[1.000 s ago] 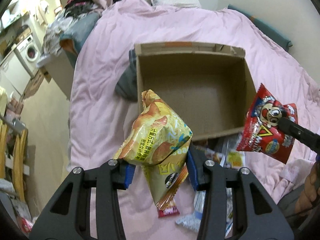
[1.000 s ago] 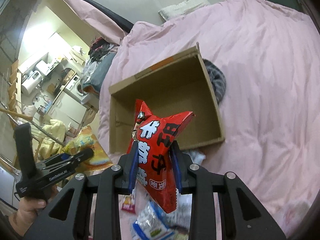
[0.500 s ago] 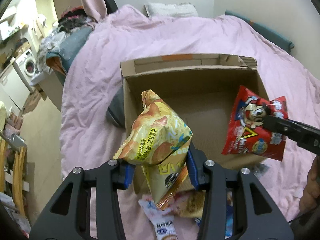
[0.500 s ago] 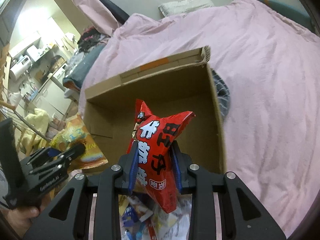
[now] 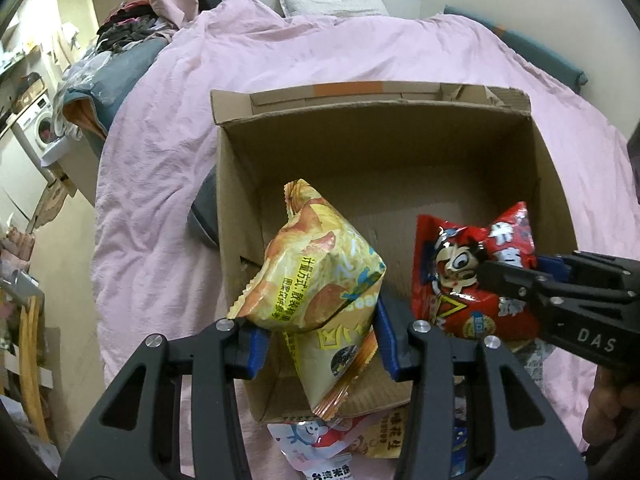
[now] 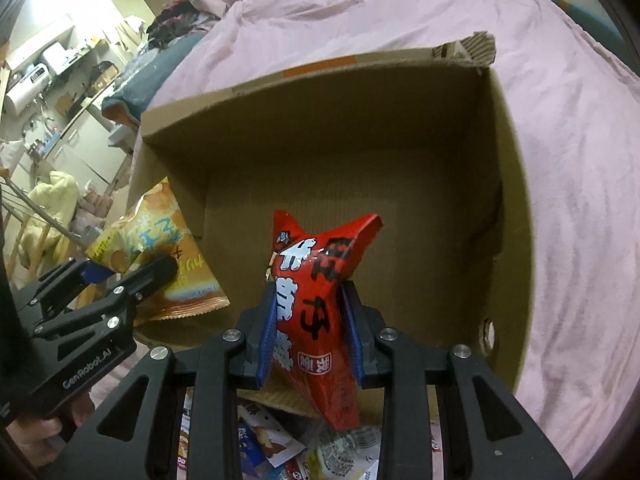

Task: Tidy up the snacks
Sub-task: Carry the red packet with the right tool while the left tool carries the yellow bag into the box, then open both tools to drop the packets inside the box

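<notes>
An open cardboard box (image 5: 376,120) lies on the pink bed; it also shows in the right wrist view (image 6: 320,92). My left gripper (image 5: 320,344) is shut on a yellow chip bag (image 5: 316,272) and holds it over the box's near left part. My right gripper (image 6: 312,340) is shut on a red snack bag (image 6: 316,300) and holds it over the box's near right part. In the left wrist view the red bag (image 5: 468,276) sits at the right with the right gripper on it. In the right wrist view the yellow bag (image 6: 160,236) sits at the left.
Several loose snack packets (image 5: 332,444) lie on the bed in front of the box, also seen in the right wrist view (image 6: 280,448). The pink duvet (image 5: 160,140) surrounds the box. A dark cloth (image 5: 202,208) lies left of the box. Room clutter stands far left.
Both grippers have moved forward with their bags, from in front of the box to over its near part. The box now looks larger and closer.
</notes>
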{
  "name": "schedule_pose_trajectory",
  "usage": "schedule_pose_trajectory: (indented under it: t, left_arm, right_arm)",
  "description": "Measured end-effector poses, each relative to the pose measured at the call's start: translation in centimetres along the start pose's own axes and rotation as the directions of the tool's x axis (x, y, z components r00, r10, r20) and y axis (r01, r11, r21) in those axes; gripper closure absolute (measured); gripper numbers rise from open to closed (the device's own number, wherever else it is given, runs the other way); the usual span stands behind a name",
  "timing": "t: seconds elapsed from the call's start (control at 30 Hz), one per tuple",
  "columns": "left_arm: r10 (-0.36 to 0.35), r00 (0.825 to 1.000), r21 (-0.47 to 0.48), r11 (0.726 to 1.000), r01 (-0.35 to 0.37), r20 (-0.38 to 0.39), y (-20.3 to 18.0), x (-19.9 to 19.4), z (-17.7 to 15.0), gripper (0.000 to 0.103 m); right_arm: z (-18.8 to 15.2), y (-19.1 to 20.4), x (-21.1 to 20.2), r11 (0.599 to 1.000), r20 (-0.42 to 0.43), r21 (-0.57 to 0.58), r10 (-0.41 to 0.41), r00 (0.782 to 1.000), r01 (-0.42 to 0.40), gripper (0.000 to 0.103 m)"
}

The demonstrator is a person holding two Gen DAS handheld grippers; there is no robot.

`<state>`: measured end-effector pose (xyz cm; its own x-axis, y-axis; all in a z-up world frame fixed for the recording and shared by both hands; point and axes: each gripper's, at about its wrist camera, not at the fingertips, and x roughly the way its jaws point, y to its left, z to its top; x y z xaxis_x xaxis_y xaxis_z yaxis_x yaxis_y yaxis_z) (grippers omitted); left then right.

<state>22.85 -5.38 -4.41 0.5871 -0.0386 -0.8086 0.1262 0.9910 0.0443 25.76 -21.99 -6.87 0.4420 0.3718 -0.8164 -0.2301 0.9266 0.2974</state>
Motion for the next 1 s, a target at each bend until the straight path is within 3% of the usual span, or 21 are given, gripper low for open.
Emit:
schedule_pose_trajectory:
  t: [0.63,0.87,0.93,1.0]
  left_arm:
    - [-0.001,1.0,-0.028,1.0,0.0,-0.011,0.4,-0.2,-0.3,0.061]
    - [-0.041,0.999,-0.063,0.997,0.039,-0.032,1.0,0.0,-0.3,0.061]
    - [-0.046,0.998,-0.069,0.997,0.044,-0.032,1.0,-0.1,-0.3,0.059]
    - [-0.046,0.999,-0.072,0.996,0.044,-0.024,1.1,-0.3,-0.3,0.046]
  right_arm:
    - [0.3,0.0,-0.2,1.0,0.0,0.012,-0.01,1.0,0.01,0.068]
    - [0.4,-0.2,-0.8,1.0,0.024,0.009,-0.02,1.0,0.019,0.068]
    - [0.6,-0.4,-1.2,1.0,0.037,0.016,-0.017,0.999,0.017,0.068]
    - [0.7,-0.5,-1.4,1.0,0.045,0.017,-0.02,0.999,0.019,0.068]
